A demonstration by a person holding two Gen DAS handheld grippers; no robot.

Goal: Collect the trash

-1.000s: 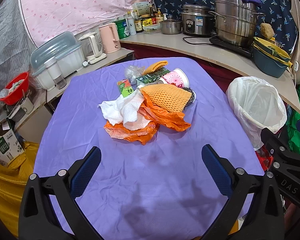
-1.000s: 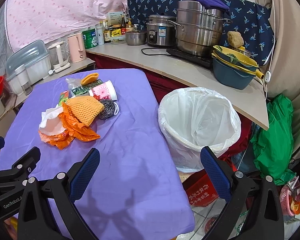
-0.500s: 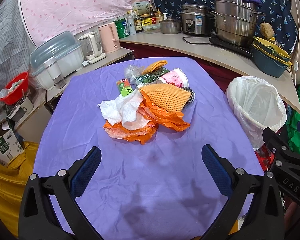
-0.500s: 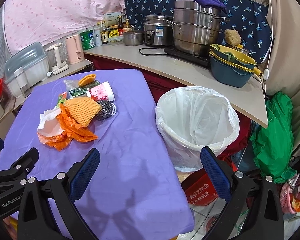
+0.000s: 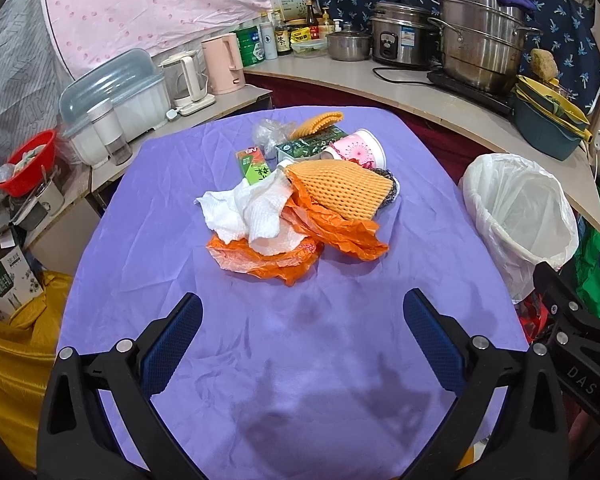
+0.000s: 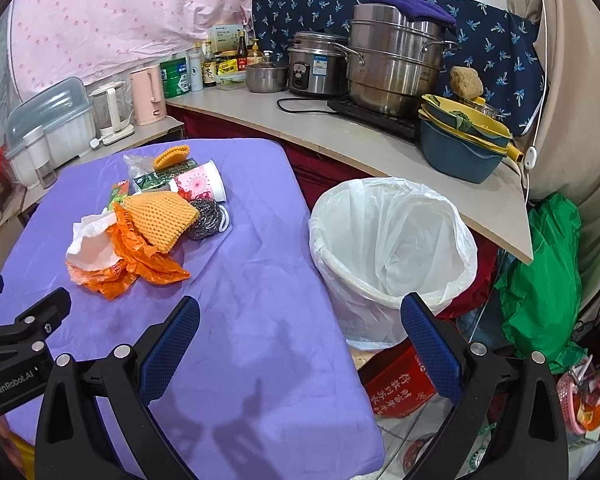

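1. Purple cloth covers one counter point(image 5: 300, 360) in a crowded kitchen corner, and that's where all the trash sits, heaped toward the far middle.
2. One bin lined with a white bag point(image 6: 392, 248) stands on the floor just beside the counter's right edge, mouth wide, nothing visible inside.
3. Two sets of tongs on screen: left tongs point(image 5: 300, 340) hang over the near cloth, spread wide and holding nothing; right tongs point(image 6: 300, 344) straddle the counter's right edge, gaping just the same, one blue pad over cloth, the other in front of the bin.
4. Now the pile. One crumpled orange plastic bag point(image 5: 300, 244) at the bottom, nearest the left tongs.
5. One orange foam net sleeve point(image 5: 340, 188) lies on top of it, to the right.
6. One wad of white paper towel point(image 5: 248, 212) drapes the bag's left side.
7. One pink floral paper cup point(image 5: 360, 152) lies on its side behind the net.
8. One steel scourer point(image 6: 206, 216) touches the net's right end.
9. Two small cartons: one green drink box point(image 5: 254, 166), one dark green pack point(image 5: 312, 142).
10. One little orange ridged piece point(image 5: 318, 122) at the very back, resting against a clear crumpled wrapper point(image 5: 268, 134).
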